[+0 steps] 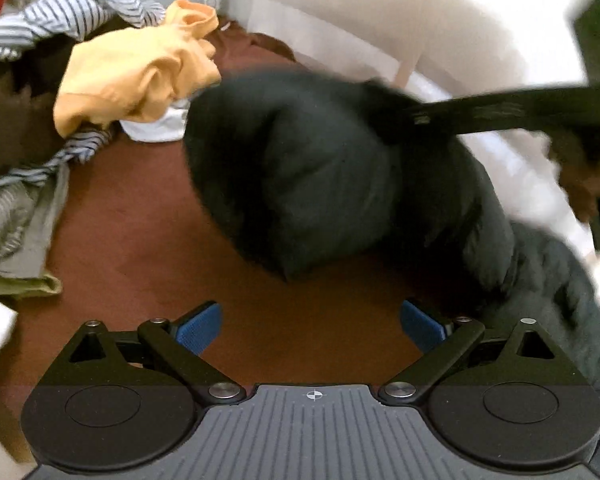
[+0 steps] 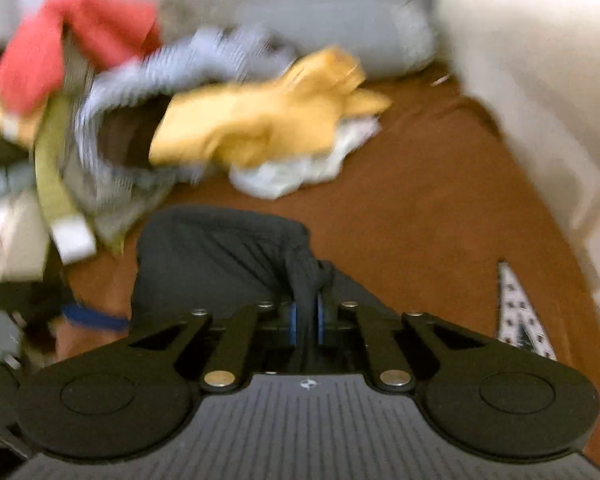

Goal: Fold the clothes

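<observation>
Clothes pile: striped shirt, orange garment, white cloth, grey-green garment, bunched at 9 to 11 o'clock in left wrist view; red garment at 10 o'clock in right wrist view, blurred.
Bed sheet: brown sheet under everything.
Left hand-held gripper: jaws wide apart, blue pads bare, nothing between them, over brown sheet at 6 o'clock.
Dark garment: bunched and partly raised at centre of left wrist view, lower folds lying on sheet, trailing to 4 o'clock; motion blur.
Right hand-held gripper: jaws together, clamped on a gathered fold of dark garment; seen in left wrist view as black bar at 2 o'clock.
White bedding: 1 to 3 o'clock, right wrist view.
Patterned item: 4 o'clock, on sheet, unclear what.
</observation>
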Tool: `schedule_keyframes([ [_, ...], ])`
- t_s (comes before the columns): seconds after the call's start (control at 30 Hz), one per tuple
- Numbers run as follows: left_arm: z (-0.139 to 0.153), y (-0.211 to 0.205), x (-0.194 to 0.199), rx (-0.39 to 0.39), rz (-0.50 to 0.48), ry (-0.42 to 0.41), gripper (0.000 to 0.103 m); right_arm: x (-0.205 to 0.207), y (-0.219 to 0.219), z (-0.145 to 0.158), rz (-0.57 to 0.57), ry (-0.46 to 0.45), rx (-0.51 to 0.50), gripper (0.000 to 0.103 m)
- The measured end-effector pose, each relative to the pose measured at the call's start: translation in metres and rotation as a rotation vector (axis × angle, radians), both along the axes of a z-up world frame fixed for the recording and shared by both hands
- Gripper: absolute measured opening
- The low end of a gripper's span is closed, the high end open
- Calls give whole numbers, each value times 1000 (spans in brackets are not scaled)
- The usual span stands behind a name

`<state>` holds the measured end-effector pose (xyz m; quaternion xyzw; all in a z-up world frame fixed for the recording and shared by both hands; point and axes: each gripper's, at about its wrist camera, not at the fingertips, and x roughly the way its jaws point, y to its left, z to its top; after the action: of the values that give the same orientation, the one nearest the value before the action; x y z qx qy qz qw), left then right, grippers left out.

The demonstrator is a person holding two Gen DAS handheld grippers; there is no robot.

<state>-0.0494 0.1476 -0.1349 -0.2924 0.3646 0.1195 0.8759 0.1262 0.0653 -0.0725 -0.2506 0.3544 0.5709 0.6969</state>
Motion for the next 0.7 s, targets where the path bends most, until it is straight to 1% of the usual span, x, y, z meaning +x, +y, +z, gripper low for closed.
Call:
schedule_keyframes([
  [0.03, 5, 4, 1, -42, 15, -30, 101, 1, -11, 9, -24, 4, 38, 10],
  [0.1, 17, 14, 1, -140, 42, -117, 101, 0, -38, 26, -72, 7, 109, 10],
  [0.17, 31, 18, 7, -182, 50, -173, 101, 1, -65, 35, -131, 28, 167, 10],
  [0.23, 44, 17, 15, -200, 32, -207, 101, 2, -92, 38, -194, 50, 212, 10],
  [0.3, 58, 10, 23, -200, 4, -252, 101, 1, -114, 36, -252, 58, 240, 10],
  [0.33, 65, 6, 28, -191, -13, -272, 101, 1, -124, 33, -281, 71, 254, 10],
  [0.4, 76, -3, 37, -148, -43, -300, 98, -4, -142, 28, -329, 111, 292, 11],
  [0.47, 88, -14, 45, -102, -97, -327, 75, -17, -158, 24, -357, 141, 326, 11],
  [0.5, 93, -19, 49, -84, -123, -327, 70, -24, -166, 22, -367, 154, 342, 12],
  [0.53, 98, -24, 52, -62, -152, -330, 54, -33, -173, 20, -370, 161, 354, 13],
  [0.57, 103, -31, 54, -38, -185, -333, 46, -42, -179, 19, -374, 164, 365, 15],
  [0.6, 108, -38, 56, -20, -216, -337, 44, -49, -186, 17, -381, 163, 375, 19],
  [0.67, 116, -52, 58, -3, -274, -346, 32, -57, -202, 16, -408, 179, 402, 26],
  [0.7, 119, -58, 59, 3, -299, -349, 30, -58, -211, 16, -427, 181, 415, 30],
])
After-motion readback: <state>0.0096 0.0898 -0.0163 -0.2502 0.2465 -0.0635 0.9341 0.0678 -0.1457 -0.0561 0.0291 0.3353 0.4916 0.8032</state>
